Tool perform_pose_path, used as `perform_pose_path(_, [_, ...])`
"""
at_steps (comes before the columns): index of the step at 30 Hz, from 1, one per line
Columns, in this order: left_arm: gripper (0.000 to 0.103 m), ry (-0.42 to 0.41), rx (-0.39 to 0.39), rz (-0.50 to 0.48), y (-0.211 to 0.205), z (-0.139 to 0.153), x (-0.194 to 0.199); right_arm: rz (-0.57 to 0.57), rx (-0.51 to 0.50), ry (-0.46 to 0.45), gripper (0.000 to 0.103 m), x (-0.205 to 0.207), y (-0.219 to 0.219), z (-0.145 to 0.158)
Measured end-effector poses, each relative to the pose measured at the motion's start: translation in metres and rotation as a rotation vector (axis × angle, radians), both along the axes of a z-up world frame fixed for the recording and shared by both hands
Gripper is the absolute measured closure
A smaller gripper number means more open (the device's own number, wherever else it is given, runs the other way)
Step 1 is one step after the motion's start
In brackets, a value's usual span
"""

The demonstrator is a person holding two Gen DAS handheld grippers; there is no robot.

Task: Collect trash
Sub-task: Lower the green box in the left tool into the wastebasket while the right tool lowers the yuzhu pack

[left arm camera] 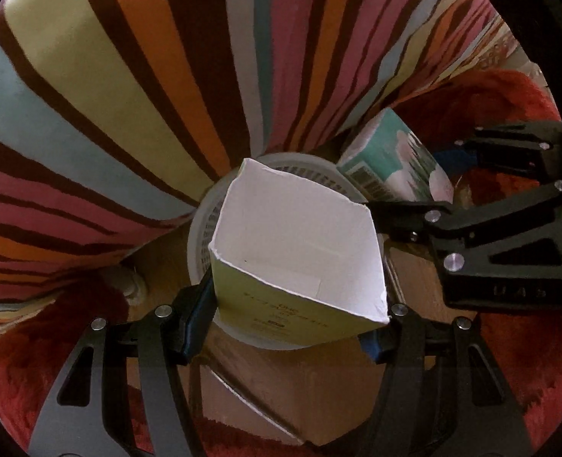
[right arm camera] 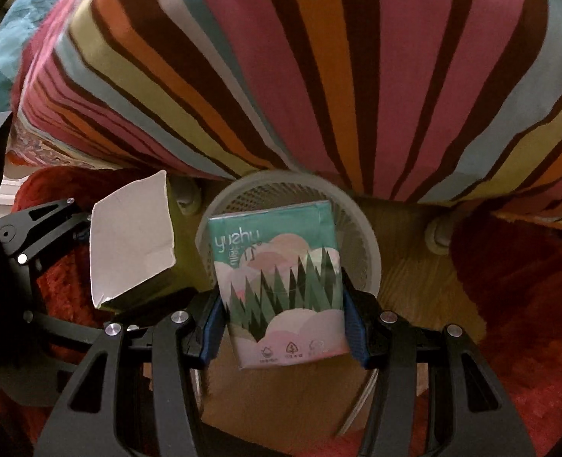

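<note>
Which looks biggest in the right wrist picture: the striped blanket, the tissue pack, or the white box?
1. Striped blanket, fills the top half.
2. Tissue pack and white box look nearly alike; the pack sits closer to the camera, so I won't rank them.

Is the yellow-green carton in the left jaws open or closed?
Open. The carton has no top, and its white inside looks empty.

Striped bedcover point(left arm camera: 136, 87), red rug point(right arm camera: 517, 285)

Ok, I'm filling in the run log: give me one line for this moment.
left hand-held gripper: shut on open carton | right hand-held gripper: shut on tissue pack | both over white bin
</note>
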State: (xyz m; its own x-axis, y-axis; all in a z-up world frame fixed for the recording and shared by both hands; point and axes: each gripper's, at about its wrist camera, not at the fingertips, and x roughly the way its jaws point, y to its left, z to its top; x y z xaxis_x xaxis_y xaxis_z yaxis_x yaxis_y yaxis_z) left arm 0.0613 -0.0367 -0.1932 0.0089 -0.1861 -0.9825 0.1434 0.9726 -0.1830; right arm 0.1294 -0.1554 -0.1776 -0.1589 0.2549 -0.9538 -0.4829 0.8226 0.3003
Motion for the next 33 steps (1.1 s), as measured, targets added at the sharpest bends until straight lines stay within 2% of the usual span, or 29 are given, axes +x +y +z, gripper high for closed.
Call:
perform_pose_path(10, [0.041,0.116,0.003,0.0,-0.01,-0.03,0.017,-0.066,-0.039,0.156,0.053,0.004,0.004,-0.04])
perform_pose_path(15, [0.041,0.188,-0.002,0.023,-0.001,-0.052,0.018,-0.147,-0.065,0.248,0.053,0.007,0.002,-0.067])
perform_pose_path(33, [0.039,0.328,0.008,0.02,0.001,-0.103,0.018,-0.212,-0.086,0.362,0.053,0.008,-0.001,-0.098])
